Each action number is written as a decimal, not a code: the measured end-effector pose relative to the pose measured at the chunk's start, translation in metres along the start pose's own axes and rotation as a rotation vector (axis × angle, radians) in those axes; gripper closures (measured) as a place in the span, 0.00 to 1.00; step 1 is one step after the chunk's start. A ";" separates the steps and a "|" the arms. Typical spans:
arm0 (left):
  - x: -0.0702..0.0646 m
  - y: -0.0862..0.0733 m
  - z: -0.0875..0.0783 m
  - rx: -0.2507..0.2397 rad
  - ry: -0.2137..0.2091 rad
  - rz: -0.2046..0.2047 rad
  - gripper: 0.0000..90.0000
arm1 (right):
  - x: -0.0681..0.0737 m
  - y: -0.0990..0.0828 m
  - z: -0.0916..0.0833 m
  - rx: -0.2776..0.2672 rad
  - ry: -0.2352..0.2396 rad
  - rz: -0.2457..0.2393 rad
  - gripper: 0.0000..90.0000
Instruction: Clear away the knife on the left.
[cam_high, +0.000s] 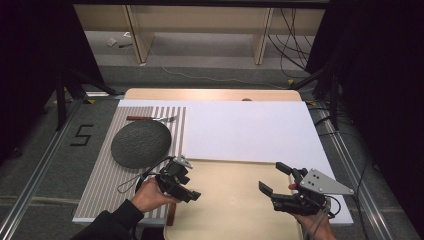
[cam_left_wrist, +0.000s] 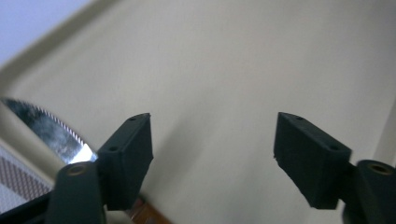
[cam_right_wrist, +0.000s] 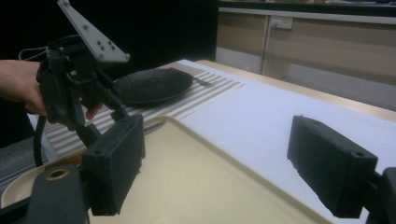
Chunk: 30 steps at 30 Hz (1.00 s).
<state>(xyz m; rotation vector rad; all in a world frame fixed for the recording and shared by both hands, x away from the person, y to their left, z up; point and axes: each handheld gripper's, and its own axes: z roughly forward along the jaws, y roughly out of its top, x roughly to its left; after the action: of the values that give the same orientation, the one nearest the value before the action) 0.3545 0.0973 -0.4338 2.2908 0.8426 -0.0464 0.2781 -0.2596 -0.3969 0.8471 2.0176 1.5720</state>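
Left gripper (cam_high: 186, 187) hangs over the tray's (cam_high: 235, 220) left edge, jaws spread wide, nothing btwn them. Just beside its left jaw a knife (cam_left_wrist: 46, 128) lies on that tray edge, serrated blade showing, brown handle toward the person. Right gripper (cam_high: 276, 178) hovers over the tray's right side, jaws also apart & empty. Left of the tray: striped mat (cam_high: 105, 185) w/ 1 dark plate (cam_high: 140, 142) and a fork (cam_high: 150, 118) beyond it. Likely step: table setting, reaching for the knife. Next: left jaws must shift over the handle, then close.
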 end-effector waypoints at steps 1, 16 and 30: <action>-0.001 0.001 -0.004 -0.042 -0.001 0.007 0.26 | 0.000 0.000 0.000 0.000 0.000 0.000 0.22; -0.018 -0.015 -0.044 -0.574 0.004 0.066 0.17 | 0.000 0.000 -0.001 -0.001 -0.002 0.001 0.22; -0.023 -0.025 -0.043 -0.552 0.027 0.083 0.17 | 0.000 0.000 0.000 -0.004 -0.005 0.000 0.22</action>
<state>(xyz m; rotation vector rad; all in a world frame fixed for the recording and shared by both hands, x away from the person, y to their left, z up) 0.3137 0.1255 -0.4099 1.8041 0.6701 0.2280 0.2775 -0.2596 -0.3968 0.8482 2.0109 1.5719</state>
